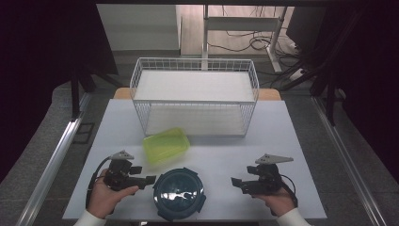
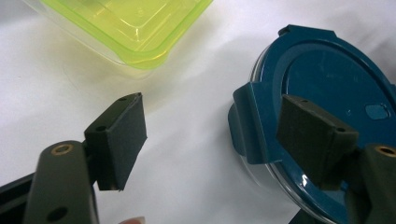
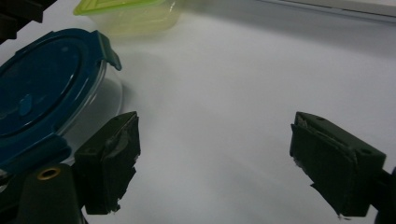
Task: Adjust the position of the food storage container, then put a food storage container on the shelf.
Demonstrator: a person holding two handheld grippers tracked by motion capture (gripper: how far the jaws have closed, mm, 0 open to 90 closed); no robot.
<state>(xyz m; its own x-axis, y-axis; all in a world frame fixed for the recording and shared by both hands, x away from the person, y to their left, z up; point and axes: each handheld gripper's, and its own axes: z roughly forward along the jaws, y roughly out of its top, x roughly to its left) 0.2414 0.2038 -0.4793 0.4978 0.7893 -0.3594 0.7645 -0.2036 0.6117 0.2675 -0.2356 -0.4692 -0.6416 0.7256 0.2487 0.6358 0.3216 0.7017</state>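
Your left claw (image 1: 149, 179) and right claw (image 1: 235, 181) both gape, empty, flanking the blue-lidded round container (image 1: 179, 193) on the worktop (image 1: 282, 127).

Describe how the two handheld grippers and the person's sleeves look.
Both the left gripper and right gripper are black, each topped by a grey three-cornered plate and trailing a black cable. Their blocky dark pads have small screw holes; brass-coloured rivets sit behind them. The person's sleeves are white.
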